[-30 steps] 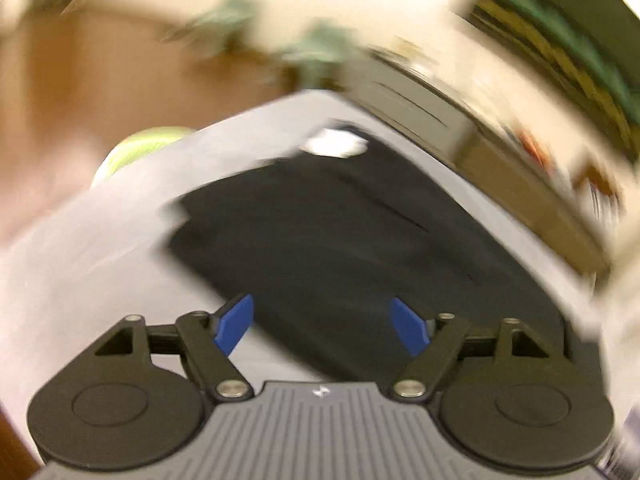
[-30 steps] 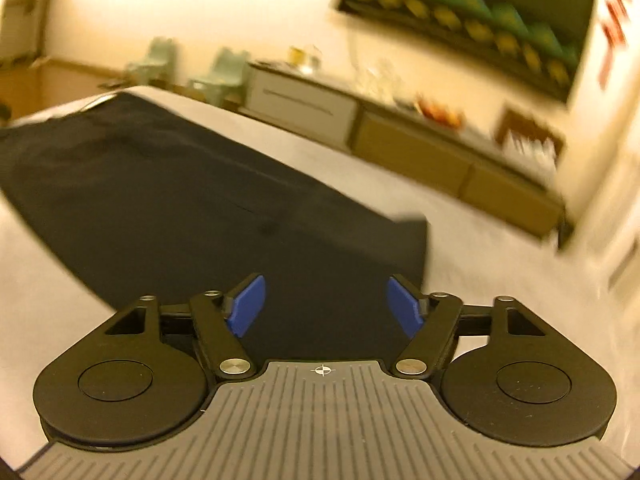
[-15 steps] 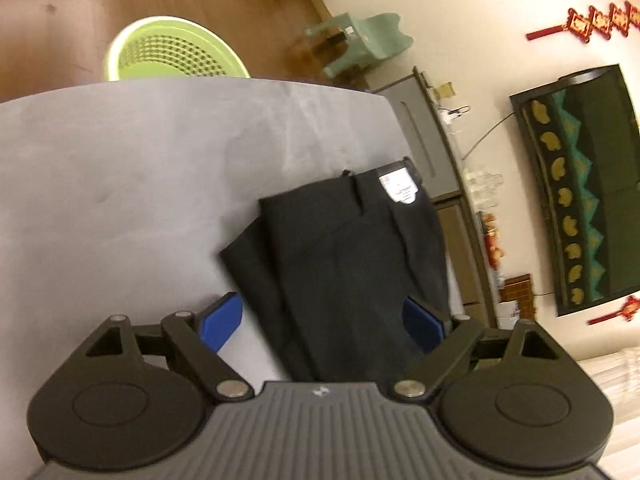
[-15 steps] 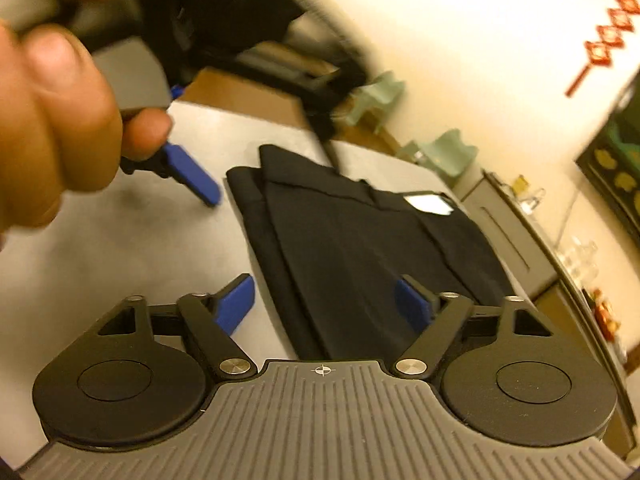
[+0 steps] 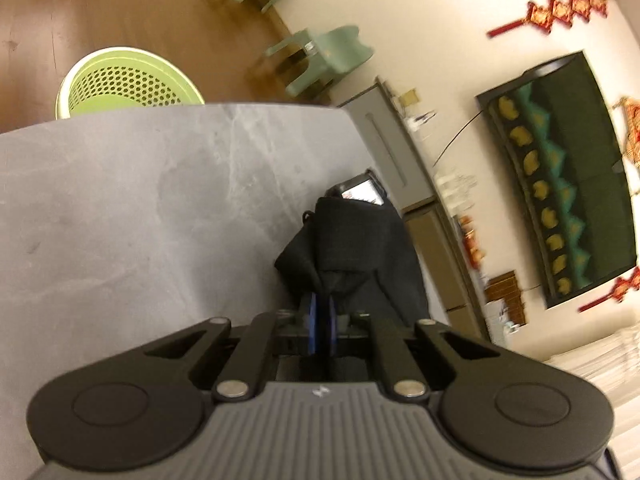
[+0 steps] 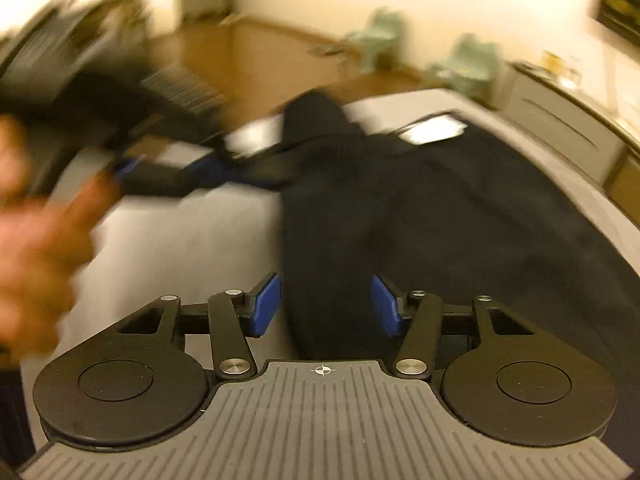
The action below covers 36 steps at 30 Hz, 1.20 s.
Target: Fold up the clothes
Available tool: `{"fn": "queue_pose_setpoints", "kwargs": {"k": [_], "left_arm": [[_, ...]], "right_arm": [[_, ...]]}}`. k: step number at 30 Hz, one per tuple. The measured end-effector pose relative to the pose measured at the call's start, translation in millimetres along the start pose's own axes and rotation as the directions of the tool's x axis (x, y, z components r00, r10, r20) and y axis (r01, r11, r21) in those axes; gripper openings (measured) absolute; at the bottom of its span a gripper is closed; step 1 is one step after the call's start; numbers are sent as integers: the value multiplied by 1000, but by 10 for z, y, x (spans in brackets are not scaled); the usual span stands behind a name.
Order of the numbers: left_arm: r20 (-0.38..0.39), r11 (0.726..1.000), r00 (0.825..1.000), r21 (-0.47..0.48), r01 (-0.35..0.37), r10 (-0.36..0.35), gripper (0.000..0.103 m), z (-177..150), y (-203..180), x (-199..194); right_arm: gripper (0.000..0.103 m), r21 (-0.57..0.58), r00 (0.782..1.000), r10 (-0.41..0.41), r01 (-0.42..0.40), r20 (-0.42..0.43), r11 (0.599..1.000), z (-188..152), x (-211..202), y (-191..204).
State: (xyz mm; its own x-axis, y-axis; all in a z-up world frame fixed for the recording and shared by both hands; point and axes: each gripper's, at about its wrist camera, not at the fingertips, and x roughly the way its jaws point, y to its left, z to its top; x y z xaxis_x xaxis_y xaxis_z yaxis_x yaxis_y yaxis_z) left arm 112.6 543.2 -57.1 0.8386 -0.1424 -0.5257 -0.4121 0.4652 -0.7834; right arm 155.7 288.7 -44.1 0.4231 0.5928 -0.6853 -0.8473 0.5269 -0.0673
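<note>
The black trousers [image 5: 360,248] are lying on the grey marbled table [image 5: 140,208], toward its right part in the left wrist view, with one edge bunching upward. A white label [image 5: 362,192] is showing at the waistband end; its print is too small and blurred to read. The left gripper [image 5: 322,322] is pinching that raised fold, its blue pads pressing together on the dark cloth. In the right wrist view the trousers [image 6: 440,220] are spreading across the table [image 6: 180,248], and the right gripper [image 6: 325,306] is hovering over their near edge, its jaws opening slightly with cloth lying between the blue fingers [image 6: 266,304] but not clamped. A blurred hand [image 6: 36,240] is holding the other tool. Beyond the table a green perforated basket [image 5: 128,84], pale green chairs [image 5: 324,60] and red hanging ornaments [image 5: 560,10], their characters unreadable, are showing.
</note>
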Motion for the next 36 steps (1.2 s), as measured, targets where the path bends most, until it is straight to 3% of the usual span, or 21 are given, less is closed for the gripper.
{"fn": "queue_pose_setpoints", "kwargs": {"k": [1,4,6,7,8,10,12,13,14,18,21,24,25,26,27,28,31,34,36], "left_arm": [[-8,1000,1000,-27,8,-8,6,12,45,20],[-39,996,998,-84,36,-39,7,58,149,44],[-49,995,997,-86,53,-57,7,63,175,61],[-47,995,997,-84,59,-63,7,62,177,41],[-44,995,997,-82,64,-68,8,61,180,20],[-14,994,997,-76,76,-77,11,47,194,-70],[47,995,997,-67,67,-64,46,-3,172,-201],[82,996,995,-63,56,-51,87,-37,145,-269],[116,997,993,-61,45,-38,103,-75,119,-329],[120,992,992,-110,61,-47,103,-221,72,-325],[126,983,986,-129,127,-111,103,-280,50,-322],[119,976,985,-164,144,-125,103,-223,80,-198],[106,972,986,-183,149,-131,89,-185,106,-116],[82,972,988,-186,143,-130,42,-143,126,-35],[54,979,993,-172,110,-102,19,-97,130,39],[32,985,997,-157,75,-71,10,-54,135,103],[68,996,998,-89,-1,7,9,-8,76,67],[122,996,992,72,-49,40,9,-98,-198,-20],[159,959,985,259,-112,72,9,-300,-523,-9]], "right_arm": [[63,-13,1000,3,-3,14,1000,35,-10,17],[92,-81,999,-4,8,40,997,117,30,145],[89,-199,998,-53,56,19,978,116,228,417],[72,-257,997,-78,78,10,963,115,327,553],[39,-315,995,-104,100,3,944,114,426,688],[4,-296,985,-174,160,-21,942,180,567,749],[2,-213,983,-182,177,-6,961,233,523,660],[2,-170,984,-181,179,3,969,254,483,611],[2,-138,985,-169,169,14,976,278,420,571],[2,-78,991,-128,131,48,988,372,188,463],[2,-66,994,-93,97,56,993,387,131,425],[2,-71,998,-37,41,50,997,352,108,420],[2,-85,999,-17,21,42,996,318,102,438],[2,-98,1000,-1,4,31,995,279,99,455],[3,-115,1000,20,-18,9,993,243,97,457],[14,-133,999,42,-44,-18,990,209,92,452],[65,-142,999,38,-39,-6,989,226,-59,231],[75,34,998,33,-35,58,999,462,-313,-327],[87,179,998,29,-39,59,983,676,-342,-705]]}}
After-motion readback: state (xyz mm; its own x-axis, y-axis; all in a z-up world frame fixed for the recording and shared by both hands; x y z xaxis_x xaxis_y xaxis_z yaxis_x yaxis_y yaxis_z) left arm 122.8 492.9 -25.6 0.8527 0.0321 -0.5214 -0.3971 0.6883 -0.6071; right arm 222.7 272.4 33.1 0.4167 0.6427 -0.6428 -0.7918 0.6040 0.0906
